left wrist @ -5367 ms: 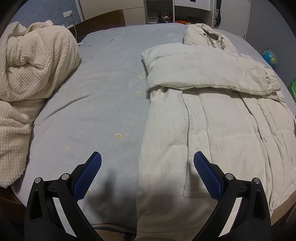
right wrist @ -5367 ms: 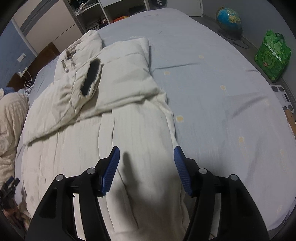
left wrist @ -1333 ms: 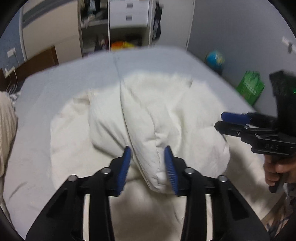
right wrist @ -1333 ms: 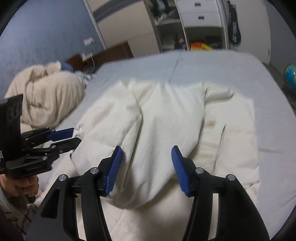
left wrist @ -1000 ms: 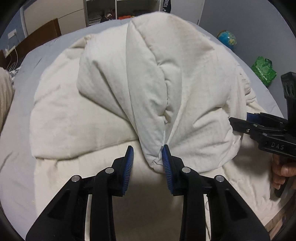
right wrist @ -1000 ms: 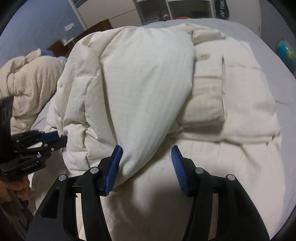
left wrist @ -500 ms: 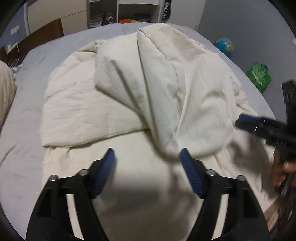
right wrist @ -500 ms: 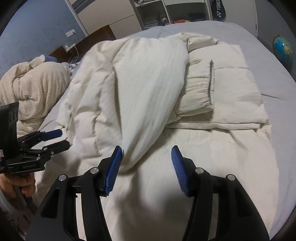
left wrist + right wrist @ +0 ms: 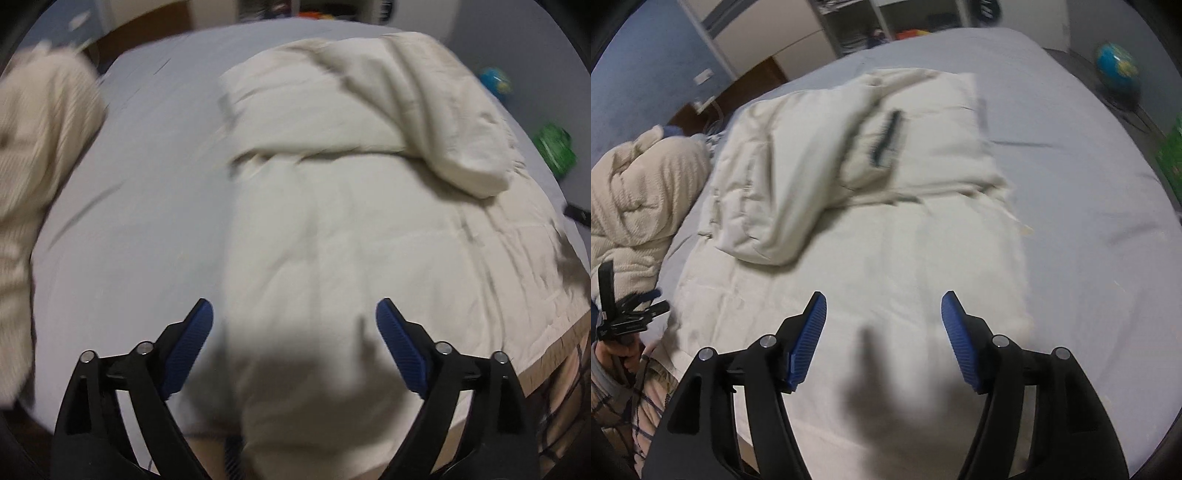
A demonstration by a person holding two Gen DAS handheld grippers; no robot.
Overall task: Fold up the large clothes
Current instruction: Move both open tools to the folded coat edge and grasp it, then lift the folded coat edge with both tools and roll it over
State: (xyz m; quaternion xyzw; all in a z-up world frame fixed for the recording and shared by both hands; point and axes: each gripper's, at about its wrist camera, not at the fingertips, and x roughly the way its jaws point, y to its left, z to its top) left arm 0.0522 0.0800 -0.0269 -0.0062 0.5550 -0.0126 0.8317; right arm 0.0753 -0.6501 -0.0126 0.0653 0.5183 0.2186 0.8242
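Observation:
A cream padded coat (image 9: 332, 229) (image 9: 886, 258) lies on the grey bed, its sleeves folded across the chest. One folded sleeve (image 9: 443, 122) (image 9: 783, 177) slopes down to a rounded cuff; the other shows a dark cuff opening (image 9: 886, 140). My left gripper (image 9: 294, 328) hangs above the coat's near left part, its jaws opening wide, with nothing between them. My right gripper (image 9: 884, 321) hovers over the coat's lower right part, jaws also opening and holding nothing. The left gripper (image 9: 631, 306) also shows at the far left of the right wrist view, held by a hand.
A cream knitted blanket (image 9: 40, 140) (image 9: 639, 184) is heaped at the bed's left side. The grey bedsheet (image 9: 140, 192) (image 9: 1089, 206) spreads around the coat. A globe (image 9: 1117, 70) and a green bag (image 9: 554, 147) stand on the floor to the right; shelves stand behind.
Both grippers let go of the sleeves they had carried across, and the sleeves now lie on the coat. Both pulled back toward the near bed edge, the left one opening widest.

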